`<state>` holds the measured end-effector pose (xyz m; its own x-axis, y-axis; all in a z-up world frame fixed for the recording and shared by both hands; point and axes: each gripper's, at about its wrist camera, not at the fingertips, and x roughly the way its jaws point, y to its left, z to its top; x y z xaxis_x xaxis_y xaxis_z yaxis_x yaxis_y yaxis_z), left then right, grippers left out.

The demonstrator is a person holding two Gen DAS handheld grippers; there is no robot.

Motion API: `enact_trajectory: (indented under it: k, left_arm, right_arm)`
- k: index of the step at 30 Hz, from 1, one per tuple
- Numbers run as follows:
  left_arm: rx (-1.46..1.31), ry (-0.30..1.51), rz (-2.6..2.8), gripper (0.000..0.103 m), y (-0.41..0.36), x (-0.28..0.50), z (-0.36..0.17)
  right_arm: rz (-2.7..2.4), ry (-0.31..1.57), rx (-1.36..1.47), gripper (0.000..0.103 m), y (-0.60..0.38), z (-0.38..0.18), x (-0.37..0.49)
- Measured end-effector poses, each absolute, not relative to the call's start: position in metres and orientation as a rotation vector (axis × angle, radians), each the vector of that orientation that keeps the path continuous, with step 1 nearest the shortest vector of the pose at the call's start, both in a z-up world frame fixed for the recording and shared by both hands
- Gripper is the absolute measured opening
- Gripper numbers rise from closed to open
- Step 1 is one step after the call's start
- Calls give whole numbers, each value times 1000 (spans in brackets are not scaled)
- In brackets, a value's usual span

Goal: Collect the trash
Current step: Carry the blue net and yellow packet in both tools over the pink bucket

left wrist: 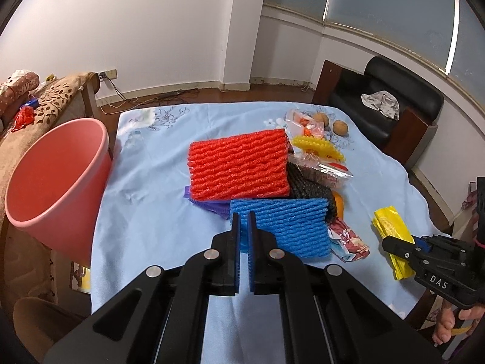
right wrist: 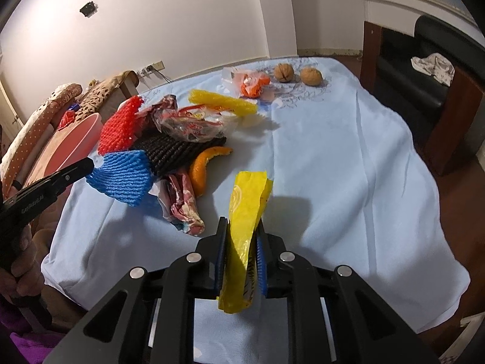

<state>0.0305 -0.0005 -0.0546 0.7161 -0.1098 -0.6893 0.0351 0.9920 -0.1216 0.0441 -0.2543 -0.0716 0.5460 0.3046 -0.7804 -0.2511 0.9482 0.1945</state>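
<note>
Tablecloth (right wrist: 348,157) beneath; yellow wrapper (right wrist: 242,227) seemingly upright.

Purple foam net sleeve (left wrist: 209,204): mostly buried under the red foam net sheet (left wrist: 239,163).
Curled orange peel (left wrist: 339,203): only a sliver shows.
Pink plastic bin (right wrist: 78,139): partly hidden.

Five foam nets lie on the table — one red (left wrist: 238,165), one blue (left wrist: 291,227), one black (right wrist: 178,154), one yellow (right wrist: 222,101), one purple (left wrist: 209,204). Two walnuts (right wrist: 284,72) — one pink bin (left wrist: 57,179), one orange peel (right wrist: 203,166), one yellow wrapper (right wrist: 245,209).
</note>
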Motion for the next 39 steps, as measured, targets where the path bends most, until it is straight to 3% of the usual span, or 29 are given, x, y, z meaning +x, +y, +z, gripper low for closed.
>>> enact_trajectory:
  k: [19,39]
  left_arm:
    - [-133,705,-41,3,14,23,-34]
    - [-344,590,69,3,103,10,-5]
  right_arm:
    - [336,811,39,16,-247,-30,48]
    - [515,636,-67,16,-165,33,54]
